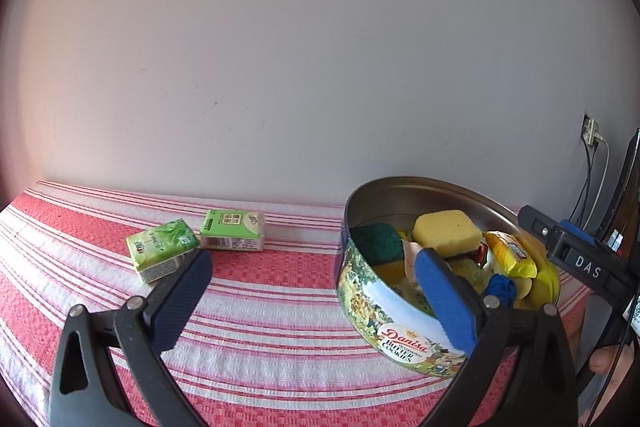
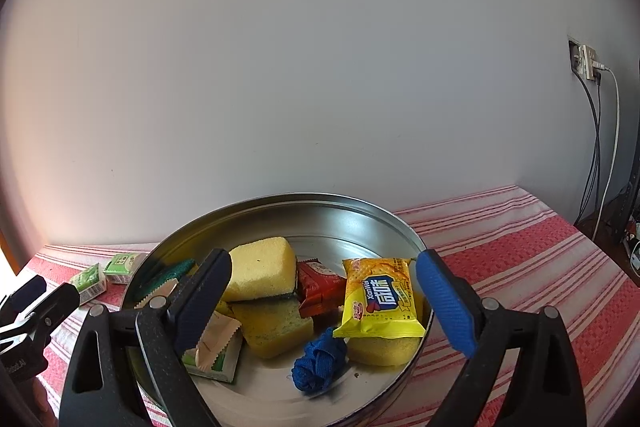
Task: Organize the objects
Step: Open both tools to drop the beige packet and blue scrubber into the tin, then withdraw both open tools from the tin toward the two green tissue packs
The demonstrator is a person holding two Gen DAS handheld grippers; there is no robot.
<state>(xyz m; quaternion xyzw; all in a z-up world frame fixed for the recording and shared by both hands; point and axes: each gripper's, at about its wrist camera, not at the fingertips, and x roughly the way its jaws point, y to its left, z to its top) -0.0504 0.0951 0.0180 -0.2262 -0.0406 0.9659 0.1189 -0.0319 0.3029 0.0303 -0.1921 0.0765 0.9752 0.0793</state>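
while right gripper [image 2: 320, 303] tilts over cookie tin [image 2: 360, 217], jaws wide, empty; left gripper [image 1: 312, 299] jaws wide, empty

Home room — striped cloth [image 2: 540, 247] on table, plain wall [image 2: 320, 67], socket [image 2: 586, 61] with cables.

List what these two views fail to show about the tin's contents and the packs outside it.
- Cookie tin floor, left wrist view: hidden by its near wall.
- Beige wrapper, right wrist view: partly behind the right gripper.
- Two green packs, right wrist view: print too small.
- Lowest sponge, right wrist view: under the yellow cracker pack.
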